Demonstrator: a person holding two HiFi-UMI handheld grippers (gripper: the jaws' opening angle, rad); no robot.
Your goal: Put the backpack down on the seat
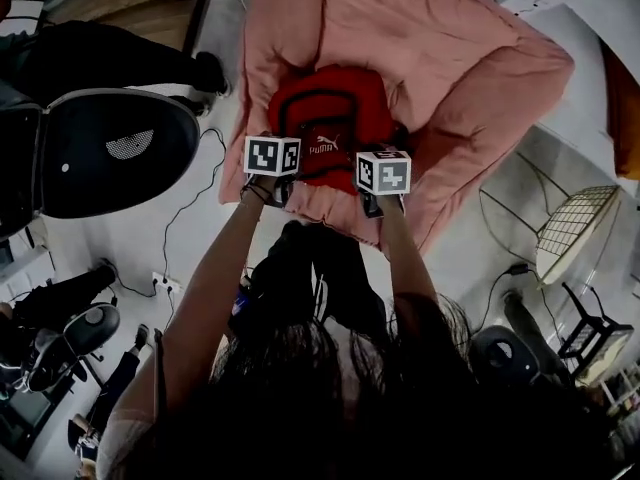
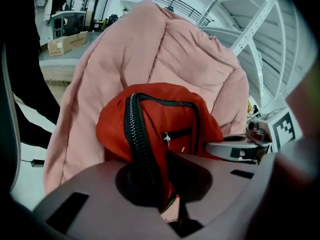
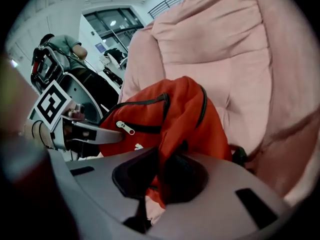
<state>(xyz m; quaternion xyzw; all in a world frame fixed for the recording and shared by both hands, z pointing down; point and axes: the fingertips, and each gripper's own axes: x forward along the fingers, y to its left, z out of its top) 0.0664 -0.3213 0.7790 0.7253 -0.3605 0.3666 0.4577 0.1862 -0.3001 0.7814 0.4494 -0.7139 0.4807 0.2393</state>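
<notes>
A: Entry check. Where was the backpack (image 1: 330, 113)?

B: Red with black zips, over the front half of the pink padded seat (image 1: 430, 38), top end toward the seat back. In the head view it lay against the cushion. Its underside was hidden, so I could not confirm that its full weight was down.

A: Left gripper (image 2: 164, 186)?

B: Jaws pressed together on the backpack's near edge. The black zipper (image 2: 136, 134) ran straight down into the pinch, with red fabric on both sides of it.

A: Right gripper (image 3: 156, 184)?

B: Same condition. Jaws were closed on a fold of red fabric at the near edge. The two grippers were side by side, near each other but not touching.

A: Surroundings?

B: White floor (image 1: 140, 238). A black round chair (image 1: 110, 153) stood left of the seat, with a cable (image 1: 187, 206) trailing on the floor beside it. A wire-frame piece (image 1: 570, 233) stood to the right. In the right gripper view a person (image 3: 67, 46) stood in the background, beyond the left gripper. In the left gripper view a cardboard box (image 2: 67, 43) sat on a ledge at far left.
</notes>
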